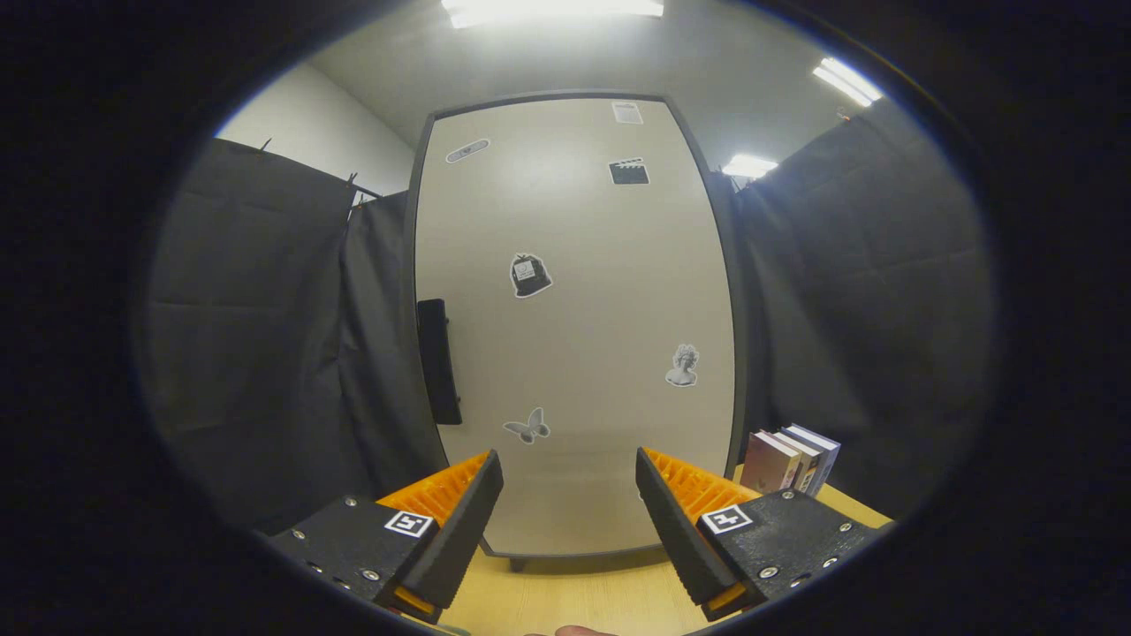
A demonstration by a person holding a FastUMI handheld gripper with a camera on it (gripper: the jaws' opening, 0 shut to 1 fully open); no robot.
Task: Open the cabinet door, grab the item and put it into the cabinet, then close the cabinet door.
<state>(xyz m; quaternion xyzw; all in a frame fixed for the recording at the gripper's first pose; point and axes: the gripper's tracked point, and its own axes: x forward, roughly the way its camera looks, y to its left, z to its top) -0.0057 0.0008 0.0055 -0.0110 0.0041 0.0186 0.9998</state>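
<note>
Beyond the spread, empty fingers of the gripper (570,495), the shut cabinet door (574,327) hides the cabinet's inside, its stickers (530,275) are too small to make out, and the books (789,459) show partly behind the right finger.

Claw (570,495) wide apart, empty.

No legible text. The cabinet door (574,327) carries picture stickers (530,275) and a small printed label (626,112), too small to read
</note>
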